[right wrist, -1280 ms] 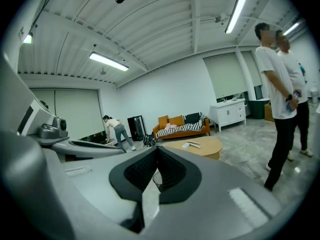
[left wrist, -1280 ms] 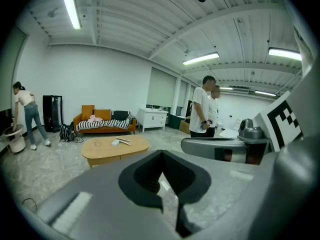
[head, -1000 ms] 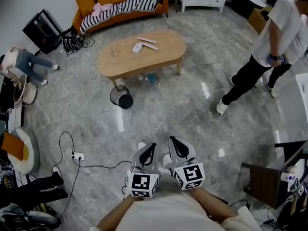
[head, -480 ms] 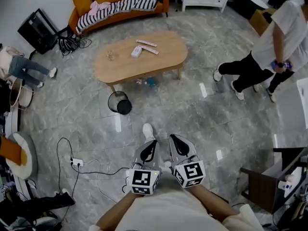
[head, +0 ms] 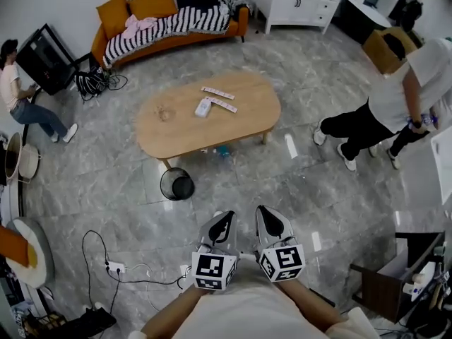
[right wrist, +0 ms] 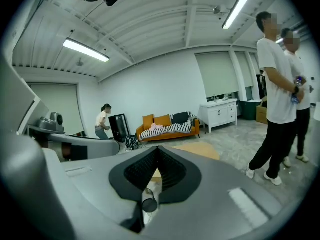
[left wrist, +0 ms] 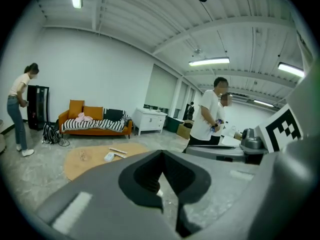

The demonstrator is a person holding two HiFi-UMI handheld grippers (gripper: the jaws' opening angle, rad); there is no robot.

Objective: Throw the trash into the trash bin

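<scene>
Just beyond my left gripper (head: 224, 218) and right gripper (head: 268, 215), both closed and empty, stands the trash bin (head: 176, 185); stepping forward, I could kick it over.

Grey left tongs (head: 225, 217), grey right tongs (head: 263, 212), black inner pads (left wrist: 145, 176), black-and-white marker cubes (head: 212, 270), cream shirt (head: 247, 315)

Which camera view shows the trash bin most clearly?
The head view: the trash bin stands whole on the floor near the table. The right gripper view shows only part of the bin between its jaws. The left gripper view does not show it.
</scene>
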